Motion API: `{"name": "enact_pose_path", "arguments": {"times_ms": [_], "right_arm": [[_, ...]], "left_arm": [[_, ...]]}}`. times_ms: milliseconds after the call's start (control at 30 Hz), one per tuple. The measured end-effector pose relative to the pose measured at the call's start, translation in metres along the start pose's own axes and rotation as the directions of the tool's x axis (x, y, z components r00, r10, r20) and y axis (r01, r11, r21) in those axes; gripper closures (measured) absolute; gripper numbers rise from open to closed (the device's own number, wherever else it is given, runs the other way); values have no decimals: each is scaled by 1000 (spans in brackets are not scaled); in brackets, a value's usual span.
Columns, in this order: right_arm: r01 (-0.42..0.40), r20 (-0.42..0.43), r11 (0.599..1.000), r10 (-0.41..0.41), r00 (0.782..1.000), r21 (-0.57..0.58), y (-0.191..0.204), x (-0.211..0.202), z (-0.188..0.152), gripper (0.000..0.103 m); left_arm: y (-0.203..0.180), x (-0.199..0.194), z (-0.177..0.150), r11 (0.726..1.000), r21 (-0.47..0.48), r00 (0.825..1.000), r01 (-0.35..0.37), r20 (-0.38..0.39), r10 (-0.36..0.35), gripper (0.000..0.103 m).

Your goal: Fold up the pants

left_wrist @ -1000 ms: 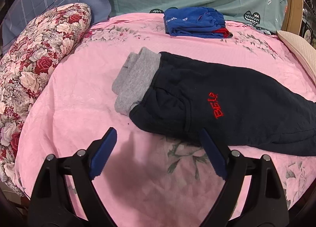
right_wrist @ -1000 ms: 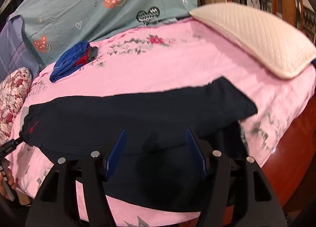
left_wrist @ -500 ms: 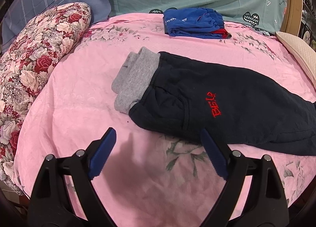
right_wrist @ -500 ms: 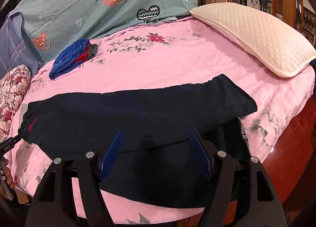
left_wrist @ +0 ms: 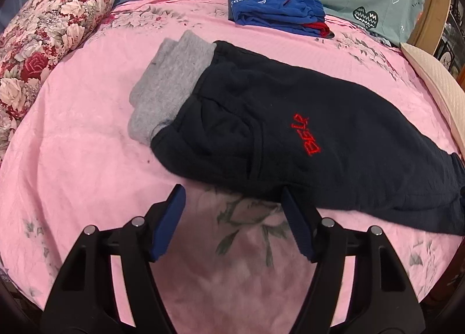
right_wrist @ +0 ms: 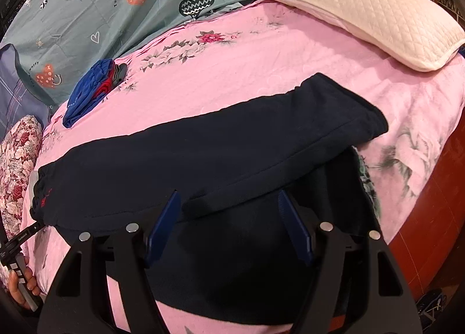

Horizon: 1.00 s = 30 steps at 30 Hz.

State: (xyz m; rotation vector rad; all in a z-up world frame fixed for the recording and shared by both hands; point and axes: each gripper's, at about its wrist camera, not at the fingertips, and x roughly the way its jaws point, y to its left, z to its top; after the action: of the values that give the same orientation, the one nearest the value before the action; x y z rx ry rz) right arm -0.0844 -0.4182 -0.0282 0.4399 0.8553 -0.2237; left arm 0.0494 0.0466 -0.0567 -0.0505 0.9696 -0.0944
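Observation:
Dark navy pants (left_wrist: 290, 119) with a grey waistband (left_wrist: 168, 87) and red lettering lie across the pink bed sheet (left_wrist: 72, 159). My left gripper (left_wrist: 232, 192) hovers at the pants' near edge by the waist. Its jaws are closing, and only flowered sheet and the fabric's rim lie between them. In the right wrist view the legs (right_wrist: 203, 159) stretch across the bed, one folded over the other. My right gripper (right_wrist: 227, 197) stands open just above the lower leg, with no fabric pinched. A hand (right_wrist: 17, 284) holding the left gripper shows at that view's lower left.
A folded blue clothes pile (left_wrist: 276, 11) sits at the far side of the bed. A floral pillow (left_wrist: 43, 28) lies to the left, a cream quilted pillow (right_wrist: 363, 11) to the right. The bed's edge drops to a red-brown floor (right_wrist: 436, 203).
Both grippers have sunk closer to the pants. The left jaws have narrowed. The right jaws stand slightly wider than a second ago.

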Motion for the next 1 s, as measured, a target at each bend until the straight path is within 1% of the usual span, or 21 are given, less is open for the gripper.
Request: {"name": "enact_pose_path", "arguments": {"times_ms": [67, 133, 167, 200, 233, 267, 300, 333, 367, 433, 500, 533, 567, 600, 667, 767, 833, 900, 933, 967, 1000], "right_arm": [[-19, 2, 1000, 19, 1000, 15, -2, 2, 3, 32], [-64, -5, 997, 65, 998, 43, -4, 5, 6, 32], [-87, -9, 994, 88, 996, 59, -6, 6, 8, 33], [-121, -14, 990, 122, 992, 68, -6, 8, 9, 50], [-165, -25, 983, 167, 986, 75, -6, 10, 11, 82], [-212, -43, 974, 216, 975, 85, -7, 14, 12, 90], [-238, -48, 966, 244, 969, 99, -9, 17, 12, 94], [-251, -48, 960, 259, 965, 120, -13, 20, 12, 97], [-272, -46, 951, 281, 959, 146, -16, 21, 12, 97], [-300, -34, 938, 310, 950, 175, -19, 19, 11, 97], [-319, -12, 931, 326, 945, 178, -20, 13, 11, 97], [-323, -7, 930, 329, 944, 174, -20, 11, 12, 98], [-328, -2, 929, 333, 943, 172, -19, 9, 14, 98], [-331, 5, 928, 336, 942, 172, -19, 8, 15, 98], [-341, 23, 926, 342, 939, 162, -17, 3, 17, 98], [-374, 63, 916, 368, 928, 146, -13, -7, 25, 99], [-390, 97, 913, 381, 920, 119, -7, -18, 36, 99], [-394, 122, 915, 383, 916, 86, -1, -27, 47, 99], [-396, 136, 915, 385, 913, 69, 4, -32, 53, 99], [-397, 144, 916, 386, 911, 58, 6, -35, 59, 99], [-397, 151, 917, 386, 910, 45, 10, -37, 65, 99]], "left_arm": [[1, 1, 7, 999, -33, 999, 37, -9, -37, 37], [5, 5, 17, 994, -75, 996, 85, -28, -87, 43], [7, 7, 21, 987, -100, 991, 122, -38, -127, 56], [9, 9, 26, 974, -128, 980, 186, -48, -194, 73], [10, 9, 29, 967, -141, 974, 214, -47, -222, 77], [9, 9, 33, 964, -145, 972, 223, -37, -230, 79], [7, 9, 35, 964, -141, 972, 226, -29, -233, 83], [7, 8, 36, 963, -143, 972, 229, -28, -235, 84], [6, 6, 37, 961, -147, 970, 236, -23, -242, 86], [4, 2, 38, 960, -145, 969, 239, -23, -245, 87], [2, -6, 36, 959, -142, 968, 244, -25, -250, 86], [1, -9, 35, 962, -133, 970, 238, -23, -243, 76], [0, -12, 35, 963, -128, 971, 236, -17, -240, 57], [2, -14, 32, 963, -129, 971, 235, -12, -238, 48], [4, -13, 31, 963, -135, 971, 233, -17, -238, 47], [8, -7, 27, 955, -167, 965, 246, -46, -256, 43], [8, -9, 25, 956, -163, 965, 244, -54, -256, 42], [5, -13, 22, 956, -154, 965, 248, -52, -258, 37], [3, -15, 20, 956, -151, 963, 253, -50, -263, 36], [0, -17, 18, 954, -145, 961, 263, -52, -272, 35], [-7, -17, 15, 949, -140, 954, 283, -63, -294, 35]]}}
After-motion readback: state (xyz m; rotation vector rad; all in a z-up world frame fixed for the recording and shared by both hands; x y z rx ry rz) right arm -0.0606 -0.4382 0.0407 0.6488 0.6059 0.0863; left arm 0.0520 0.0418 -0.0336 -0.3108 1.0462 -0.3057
